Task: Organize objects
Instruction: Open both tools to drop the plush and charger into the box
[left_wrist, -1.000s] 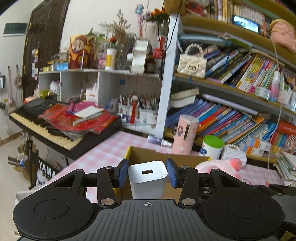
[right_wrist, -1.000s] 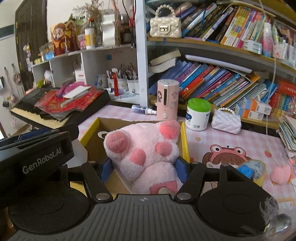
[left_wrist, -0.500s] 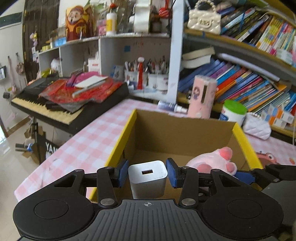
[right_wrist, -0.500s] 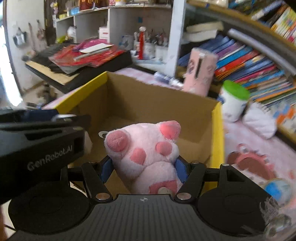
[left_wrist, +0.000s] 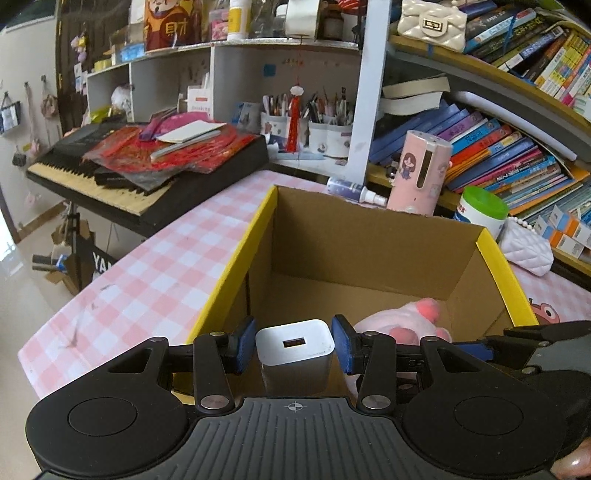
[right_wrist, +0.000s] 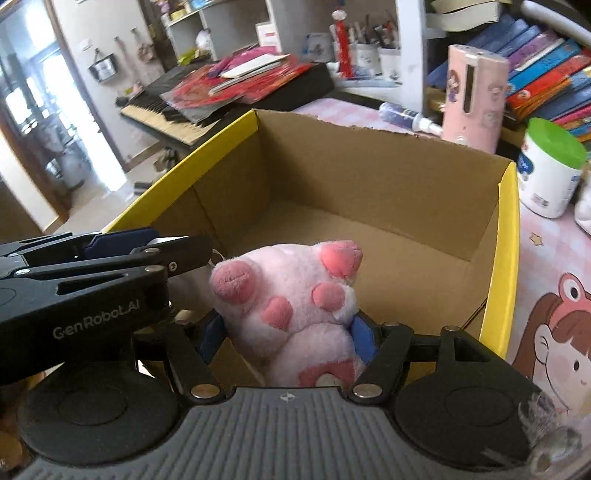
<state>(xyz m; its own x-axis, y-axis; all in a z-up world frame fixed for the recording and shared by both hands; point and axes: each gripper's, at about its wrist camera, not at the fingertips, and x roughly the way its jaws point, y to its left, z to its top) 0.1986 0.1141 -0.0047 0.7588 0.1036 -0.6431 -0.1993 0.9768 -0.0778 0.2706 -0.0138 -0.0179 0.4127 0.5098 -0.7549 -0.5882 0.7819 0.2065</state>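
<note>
While both loads hang over the cardboard box (left_wrist: 369, 236), you are at the placing step. Your left gripper (left_wrist: 294, 345) clamps the white charger (left_wrist: 295, 354); your right gripper (right_wrist: 288, 338) clamps the pink plush toy (right_wrist: 291, 295). Next, lower each to the box floor, then release.

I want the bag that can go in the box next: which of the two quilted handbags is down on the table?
The white handbag right of the box; the cream handbag sits on the upper shelf.
</note>
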